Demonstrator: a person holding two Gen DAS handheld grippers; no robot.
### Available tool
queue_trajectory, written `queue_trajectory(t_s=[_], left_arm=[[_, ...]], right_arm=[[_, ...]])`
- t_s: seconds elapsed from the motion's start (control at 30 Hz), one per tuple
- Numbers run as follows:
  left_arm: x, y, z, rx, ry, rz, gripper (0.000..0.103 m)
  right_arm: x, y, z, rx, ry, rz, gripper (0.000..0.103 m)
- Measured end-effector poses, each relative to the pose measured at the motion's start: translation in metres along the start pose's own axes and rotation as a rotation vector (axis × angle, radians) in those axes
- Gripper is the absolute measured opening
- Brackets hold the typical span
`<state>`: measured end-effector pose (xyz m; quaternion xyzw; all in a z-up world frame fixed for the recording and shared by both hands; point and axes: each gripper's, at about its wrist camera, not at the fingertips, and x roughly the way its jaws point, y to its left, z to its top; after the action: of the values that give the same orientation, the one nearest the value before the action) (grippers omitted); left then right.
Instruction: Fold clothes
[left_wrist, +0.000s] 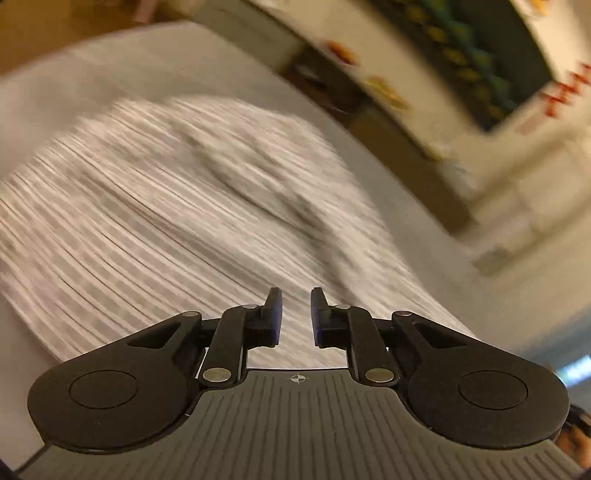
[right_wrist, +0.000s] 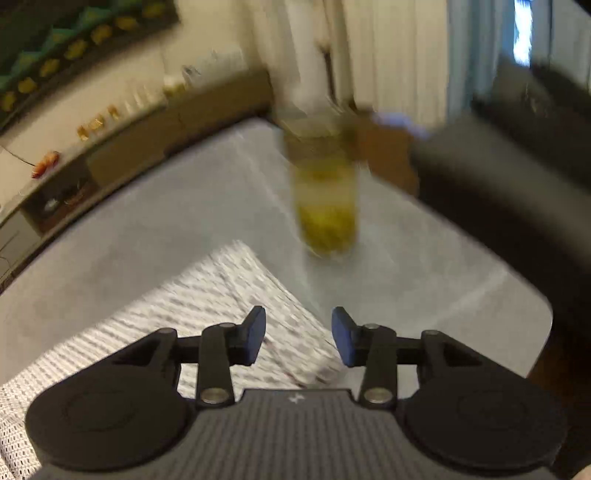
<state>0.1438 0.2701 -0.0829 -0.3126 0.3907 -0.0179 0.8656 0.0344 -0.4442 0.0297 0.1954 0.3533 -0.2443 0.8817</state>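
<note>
A white garment with a fine grey pattern (left_wrist: 166, 206) lies spread on a pale grey surface (left_wrist: 92, 70), blurred in the left wrist view. My left gripper (left_wrist: 296, 294) hovers over its near part, its jaws a narrow gap apart with nothing between them. In the right wrist view a folded corner of the same garment (right_wrist: 207, 299) lies on the grey surface (right_wrist: 147, 221). My right gripper (right_wrist: 298, 313) hangs above that corner's right edge, open and holding nothing.
A yellowish jar or bottle (right_wrist: 327, 206) stands on the surface beyond the garment's corner. A dark rounded object (right_wrist: 498, 192) crowds the right side. A low shelf with small items (right_wrist: 110, 147) runs along the wall behind, also the shelf (left_wrist: 369, 92) at upper right.
</note>
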Motion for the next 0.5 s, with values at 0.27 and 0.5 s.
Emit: queue_trajectory(t_s=[0.27,0.5], left_arm=[[0.015,0.082,0.052,-0.112,-0.028,0.080,0.000],[0.005,0.075,0.060,-0.045,-0.060,-0.044,0.006]], right_arm=[[-0.001,0.283,-0.045,-0.478,0.144,0.556,0.057],[0.034,0.526,-0.108,-0.785,0.207,0.791,0.069]])
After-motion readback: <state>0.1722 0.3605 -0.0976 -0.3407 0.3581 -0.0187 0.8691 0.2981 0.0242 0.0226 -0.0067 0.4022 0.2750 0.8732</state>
